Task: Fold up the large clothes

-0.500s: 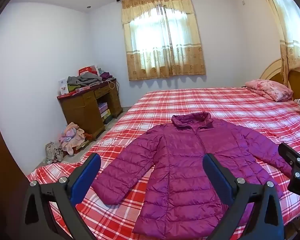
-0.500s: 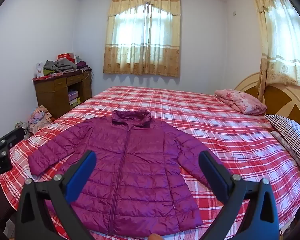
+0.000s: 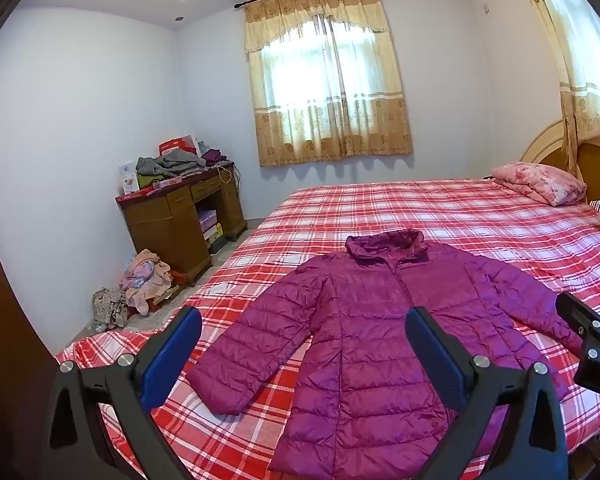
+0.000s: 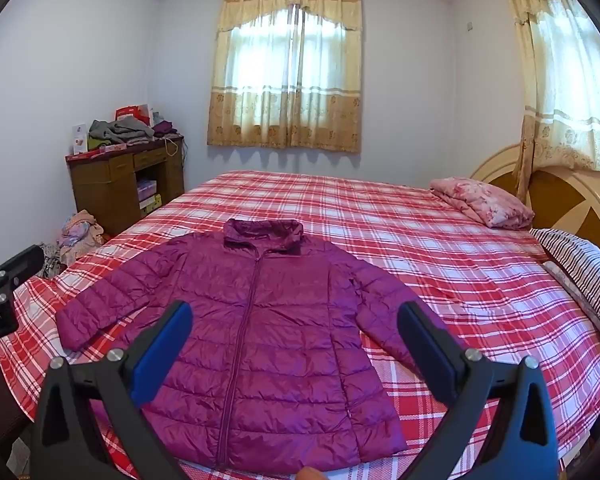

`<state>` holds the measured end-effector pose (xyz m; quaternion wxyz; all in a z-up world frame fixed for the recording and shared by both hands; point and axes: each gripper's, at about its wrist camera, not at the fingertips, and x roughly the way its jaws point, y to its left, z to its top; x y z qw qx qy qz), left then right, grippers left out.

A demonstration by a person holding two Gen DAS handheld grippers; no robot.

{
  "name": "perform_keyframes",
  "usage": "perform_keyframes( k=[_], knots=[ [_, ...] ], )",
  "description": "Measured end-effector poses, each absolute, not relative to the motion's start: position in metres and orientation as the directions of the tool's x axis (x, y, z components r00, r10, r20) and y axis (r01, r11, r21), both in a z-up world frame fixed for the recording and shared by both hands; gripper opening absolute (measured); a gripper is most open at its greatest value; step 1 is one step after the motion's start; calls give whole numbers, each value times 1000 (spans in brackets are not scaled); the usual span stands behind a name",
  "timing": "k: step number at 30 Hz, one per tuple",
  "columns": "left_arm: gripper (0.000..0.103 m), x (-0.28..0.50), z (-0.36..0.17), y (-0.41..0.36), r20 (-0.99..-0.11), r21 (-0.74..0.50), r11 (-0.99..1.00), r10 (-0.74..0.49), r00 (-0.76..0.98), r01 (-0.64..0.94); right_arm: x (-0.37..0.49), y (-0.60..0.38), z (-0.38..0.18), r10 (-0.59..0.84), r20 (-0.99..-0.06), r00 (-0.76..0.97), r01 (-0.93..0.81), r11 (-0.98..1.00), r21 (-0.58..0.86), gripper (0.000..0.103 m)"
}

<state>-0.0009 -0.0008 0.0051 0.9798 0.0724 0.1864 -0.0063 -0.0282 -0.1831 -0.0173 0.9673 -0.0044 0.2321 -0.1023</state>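
1. A wooden desk (image 3: 180, 216) stands against the left wall. Its open middle compartment holds stacked boxes (image 3: 211, 227), and its top is piled with folded clothes (image 3: 172, 162), a red box and a white carton.
2. A heap of clothes (image 3: 144, 284) lies on the floor at the foot of the desk.
3. The left gripper (image 3: 302, 356) has its blue-padded fingers spread wide apart. It grips nothing and hangs above the near edge of the bed.
4. The right gripper (image 4: 294, 352) is likewise spread wide, with nothing between its fingers, above the jacket's lower half.
5. The magenta puffer jacket (image 4: 256, 332) lies flat, front up and zipped, on the red plaid bedspread (image 4: 440, 256). Its collar points toward the window and both sleeves are angled outward.
6. A pink floral pillow (image 4: 484, 200) and a striped pillow (image 4: 580, 264) lie by the headboard.
7. Writing: white letters on each gripper body, partly cut off, "DA" in the left view, "ot.AI" in the right. The carton's print is too small to read.
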Motion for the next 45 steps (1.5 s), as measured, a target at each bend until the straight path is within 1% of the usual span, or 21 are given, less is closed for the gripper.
perform_keyframes(
  k=[45],
  knots=[
    [102, 3, 1, 8, -361, 142, 989, 22, 932, 32, -26, -187, -20, -201, -453, 869, 198, 979, -55, 103]
  ],
)
